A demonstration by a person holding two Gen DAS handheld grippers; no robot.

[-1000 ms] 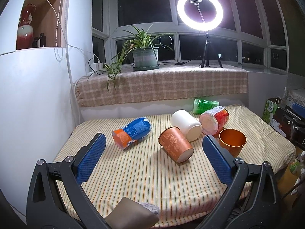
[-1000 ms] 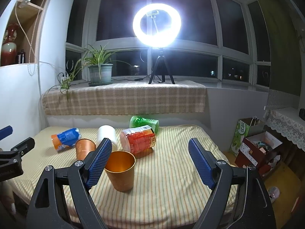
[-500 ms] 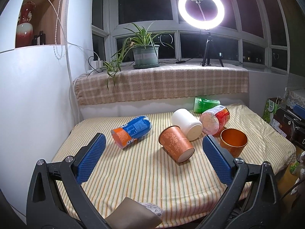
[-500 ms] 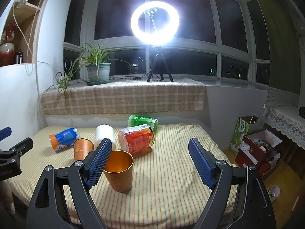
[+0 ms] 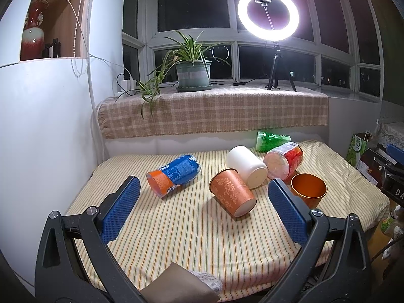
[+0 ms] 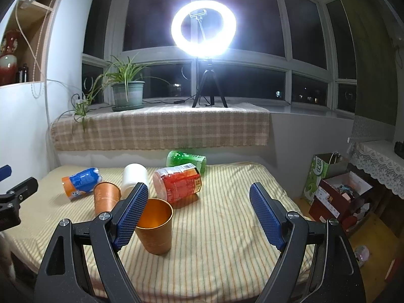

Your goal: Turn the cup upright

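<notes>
Several cups lie on their sides on the striped table (image 5: 192,229): a blue-and-orange cup (image 5: 173,175), a patterned orange paper cup (image 5: 232,195), a white cup (image 5: 246,165), a red cup (image 5: 284,160) and a green cup (image 5: 271,140). A shiny orange cup (image 5: 308,189) stands upright; it also shows in the right wrist view (image 6: 156,226). My left gripper (image 5: 202,210) is open and empty, short of the patterned cup. My right gripper (image 6: 199,213) is open and empty, its left finger (image 6: 131,212) in front of the upright cup.
A checked-cloth window ledge (image 5: 214,111) behind the table carries a potted plant (image 5: 193,74) and a ring light on a tripod (image 5: 269,12). A white cabinet wall (image 5: 38,139) stands left. Boxes and bags (image 6: 338,189) sit on the floor to the right.
Both views have shifted only slightly; the cups have not moved and both grippers stay open.
</notes>
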